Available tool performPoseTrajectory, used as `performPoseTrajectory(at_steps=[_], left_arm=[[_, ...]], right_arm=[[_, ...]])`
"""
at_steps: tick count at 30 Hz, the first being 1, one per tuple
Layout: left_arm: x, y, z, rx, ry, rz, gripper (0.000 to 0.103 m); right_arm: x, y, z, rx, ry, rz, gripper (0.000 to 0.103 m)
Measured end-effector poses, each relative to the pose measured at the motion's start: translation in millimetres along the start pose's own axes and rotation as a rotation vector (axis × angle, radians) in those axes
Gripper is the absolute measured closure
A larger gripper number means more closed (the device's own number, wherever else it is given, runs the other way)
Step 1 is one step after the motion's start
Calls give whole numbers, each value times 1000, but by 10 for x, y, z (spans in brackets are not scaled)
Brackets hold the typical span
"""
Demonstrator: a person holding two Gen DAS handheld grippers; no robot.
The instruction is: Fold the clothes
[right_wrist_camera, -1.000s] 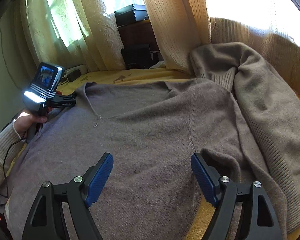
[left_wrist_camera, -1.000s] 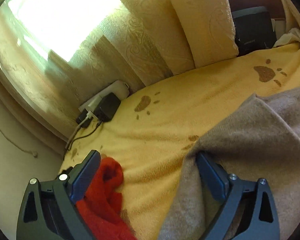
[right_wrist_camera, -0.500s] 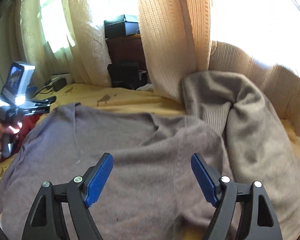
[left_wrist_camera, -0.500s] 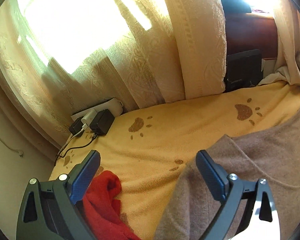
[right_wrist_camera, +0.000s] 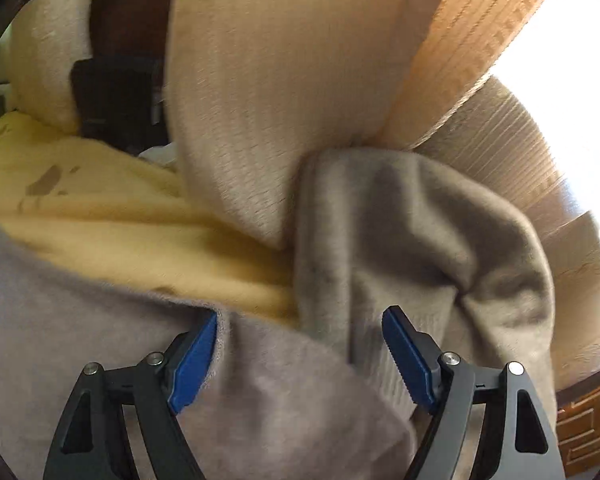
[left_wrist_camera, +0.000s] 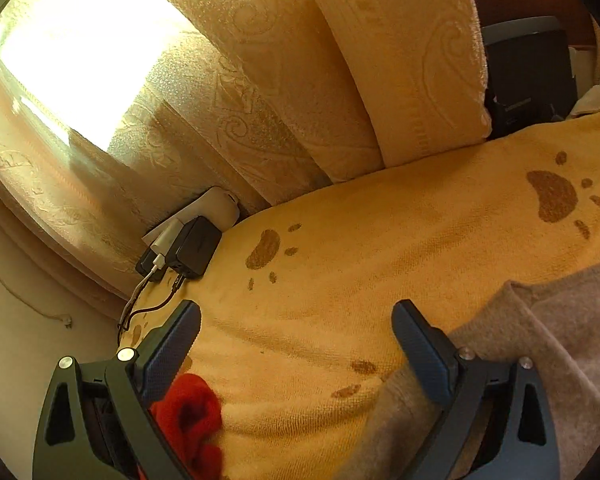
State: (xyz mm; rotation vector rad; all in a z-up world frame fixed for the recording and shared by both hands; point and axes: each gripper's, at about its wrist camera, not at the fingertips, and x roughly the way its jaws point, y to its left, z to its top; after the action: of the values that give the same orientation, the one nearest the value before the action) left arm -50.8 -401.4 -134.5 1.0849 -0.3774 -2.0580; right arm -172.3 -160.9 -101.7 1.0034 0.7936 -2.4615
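Left gripper (left_wrist_camera: 296, 340): jaws standing apart, gripping nothing, hovering over the yellow blanket (left_wrist_camera: 380, 264); its right finger is lying at the edge of the grey sweater (left_wrist_camera: 540, 344). A red garment (left_wrist_camera: 188, 420) is sitting by its left finger. Chargers (left_wrist_camera: 188, 246) are lying by the curtain (left_wrist_camera: 260, 92).

Right gripper (right_wrist_camera: 300, 354): jaws standing apart, with the grey sweater (right_wrist_camera: 80, 340) passing between them. A second grey garment (right_wrist_camera: 420, 240) is slumping against the curtain (right_wrist_camera: 280, 80).

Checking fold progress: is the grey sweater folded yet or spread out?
Spread, not folded: the grey sweater lies as one layer on the yellow blanket; its far side is out of view.
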Motion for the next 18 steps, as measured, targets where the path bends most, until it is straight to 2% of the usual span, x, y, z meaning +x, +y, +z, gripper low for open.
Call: performPoseTrajectory(at_steps=[3, 8, 10, 12, 15, 18], left_arm=[[63, 1, 68, -4, 4, -6, 5], [126, 5, 134, -12, 20, -31, 4], [130, 45, 126, -23, 37, -54, 4], [89, 134, 90, -48, 57, -96, 4], [-59, 341, 7, -95, 66, -167, 4], [-369, 609, -124, -134, 32, -226, 4]], right_arm=[[150, -110, 83, 79, 17, 52, 21], [192, -50, 77, 79, -12, 32, 20], [150, -54, 53, 51, -6, 50, 19], [16, -99, -8, 29, -13, 88, 19], [-364, -221, -202, 23, -73, 119, 19], [-810, -330, -538, 27, -128, 241, 19]])
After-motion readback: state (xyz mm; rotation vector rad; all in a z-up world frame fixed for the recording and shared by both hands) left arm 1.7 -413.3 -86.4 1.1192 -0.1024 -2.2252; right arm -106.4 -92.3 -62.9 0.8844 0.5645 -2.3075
